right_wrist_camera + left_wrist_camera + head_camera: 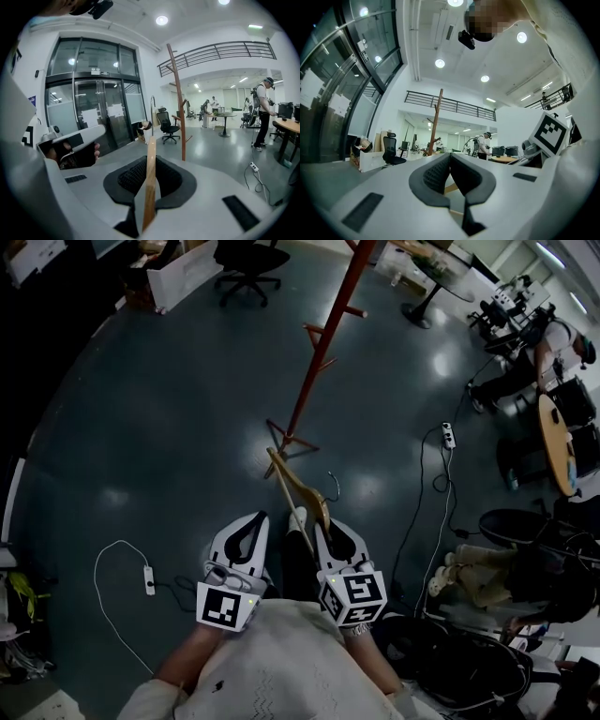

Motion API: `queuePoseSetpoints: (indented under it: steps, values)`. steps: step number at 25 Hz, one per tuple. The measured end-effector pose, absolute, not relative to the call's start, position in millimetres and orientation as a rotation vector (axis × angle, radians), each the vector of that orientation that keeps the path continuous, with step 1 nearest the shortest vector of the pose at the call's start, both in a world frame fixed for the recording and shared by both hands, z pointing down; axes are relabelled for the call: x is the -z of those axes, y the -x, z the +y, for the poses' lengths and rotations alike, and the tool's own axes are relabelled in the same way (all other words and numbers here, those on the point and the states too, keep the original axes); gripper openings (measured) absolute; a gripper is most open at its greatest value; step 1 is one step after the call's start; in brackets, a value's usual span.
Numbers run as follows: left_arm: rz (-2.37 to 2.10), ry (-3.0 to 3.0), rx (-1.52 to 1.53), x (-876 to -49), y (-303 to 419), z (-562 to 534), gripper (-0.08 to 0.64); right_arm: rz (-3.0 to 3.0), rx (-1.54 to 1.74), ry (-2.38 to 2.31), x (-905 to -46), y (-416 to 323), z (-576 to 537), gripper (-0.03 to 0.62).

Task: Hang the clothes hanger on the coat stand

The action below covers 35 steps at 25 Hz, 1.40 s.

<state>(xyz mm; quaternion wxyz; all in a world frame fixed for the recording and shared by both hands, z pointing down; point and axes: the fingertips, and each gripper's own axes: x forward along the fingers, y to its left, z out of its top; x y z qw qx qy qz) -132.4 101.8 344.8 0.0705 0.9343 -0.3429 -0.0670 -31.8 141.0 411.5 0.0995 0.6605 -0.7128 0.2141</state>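
Right gripper (150, 162): jaws clamped on the wooden arm of the clothes hanger (296, 489), which is lifted clear of the floor.
Left gripper (450, 163): jaws pressed together with nothing between them, riding just beside the right one.
Hanger: tilted ahead of the person, with its metal hook (333, 487) free and pointing away from the body.
Coat stand (324, 341): upright ahead and well apart from the hanger; the peg (313, 330) in view is bare.
Done: the pick-up, judging by the firm grip.
Left: closing the gap to the stand, raising the hook over a peg, then letting go.
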Motion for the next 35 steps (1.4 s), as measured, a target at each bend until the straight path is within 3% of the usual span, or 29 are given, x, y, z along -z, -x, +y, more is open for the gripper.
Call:
queuePoseSetpoints:
  steps: [15,35]
  values:
    - [-1.122,-2.809,0.136,-358,109,1,0.012,-2.137,-0.673,-1.886,-441,2,35,0.069]
    - [-1.233,-2.807,0.075,-349,22,-121,0.012,-2.167,-0.686,-1.849,-441,-103,-114,0.069]
